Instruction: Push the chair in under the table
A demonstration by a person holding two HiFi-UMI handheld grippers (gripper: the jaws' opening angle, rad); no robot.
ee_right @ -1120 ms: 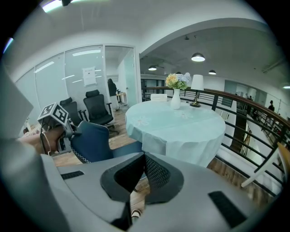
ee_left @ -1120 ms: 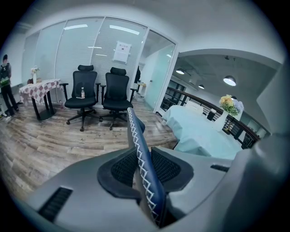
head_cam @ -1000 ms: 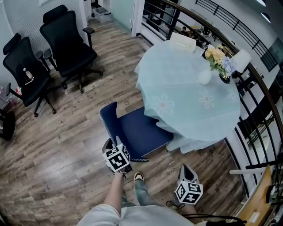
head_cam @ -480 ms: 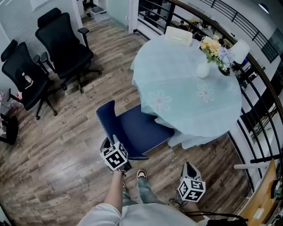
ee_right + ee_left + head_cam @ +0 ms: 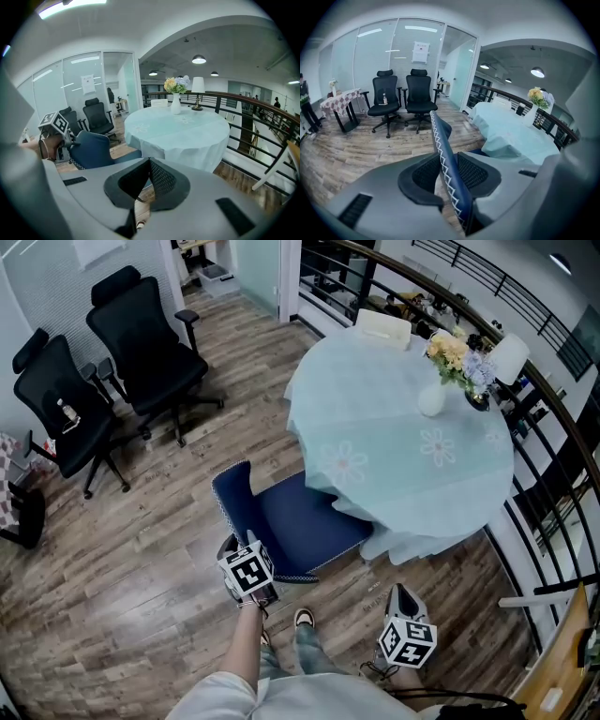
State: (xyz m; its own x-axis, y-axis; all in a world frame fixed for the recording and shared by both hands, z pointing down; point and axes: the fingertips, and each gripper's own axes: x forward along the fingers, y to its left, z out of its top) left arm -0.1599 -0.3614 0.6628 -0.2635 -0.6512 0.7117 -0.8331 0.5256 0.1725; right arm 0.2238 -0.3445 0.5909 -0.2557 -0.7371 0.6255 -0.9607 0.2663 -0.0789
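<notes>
Blue padded chair (image 5: 300,521) sits partly under round pale-blue-cloth tabletop (image 5: 403,427); L tongs (image 5: 449,164) just let go round its back edge, R tongs (image 5: 146,171) clenched & empty, so prob. next: grab again, push more.

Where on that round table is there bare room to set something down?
The near half of the tablecloth, between the blue chair and the white vase, is bare. The far edge is crowded with flowers and a lamp.
</notes>
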